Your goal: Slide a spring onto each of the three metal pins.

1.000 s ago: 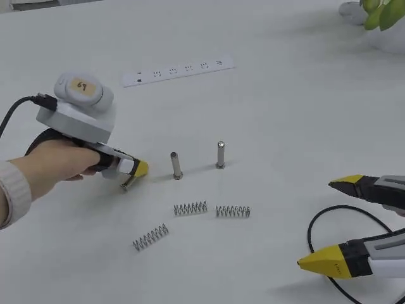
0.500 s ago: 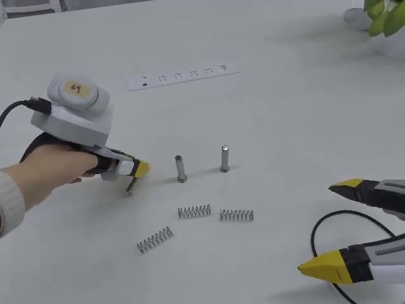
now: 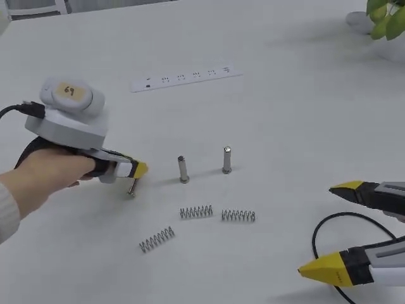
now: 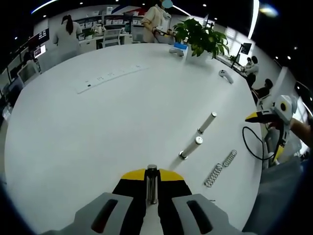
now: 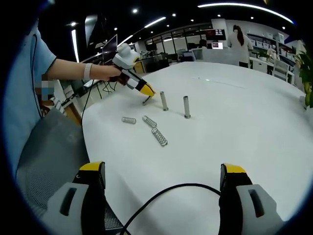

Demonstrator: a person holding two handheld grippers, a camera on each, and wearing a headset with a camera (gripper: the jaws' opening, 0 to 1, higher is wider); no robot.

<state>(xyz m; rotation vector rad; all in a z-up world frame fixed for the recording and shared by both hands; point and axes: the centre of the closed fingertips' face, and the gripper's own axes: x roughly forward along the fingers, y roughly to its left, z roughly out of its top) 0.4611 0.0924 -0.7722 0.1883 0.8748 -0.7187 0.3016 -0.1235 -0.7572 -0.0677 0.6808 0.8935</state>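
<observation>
At the left of the head view, your left gripper (image 3: 136,170) has its yellow-tipped jaws squeezed shut on a thin, shiny metal pin (image 3: 131,187). The pin leans, and its low end is down by the smooth white table (image 3: 76,266). In the left gripper view the same pin sits clamped between the two jaws.

Just to the right, the second pin (image 3: 183,170) and the third pin (image 3: 226,159) stand straight up. They are round, gray and smooth, each with a wider foot. They stand apart from each other, with bare table between them.

Lower in the picture, three curly wire springs lie flat. The left spring (image 3: 156,239) lies slanted. The middle spring (image 3: 195,212) and the right spring (image 3: 238,216) lie nearly level, end to end, close but not touching. All three are near the pins and on none of them.

In the upper middle, a long flat white power strip (image 3: 186,77) lies well apart from everything.

At the lower right, your right gripper (image 3: 332,228) has its jaws wide apart and holds nothing. A black cable (image 3: 314,229) loops between them. Green plant (image 3: 387,16) leaves fill the upper right corner.

There is plenty of bare table around the pins and springs. In the right gripper view the table's curved edge runs close by at the lower left.
</observation>
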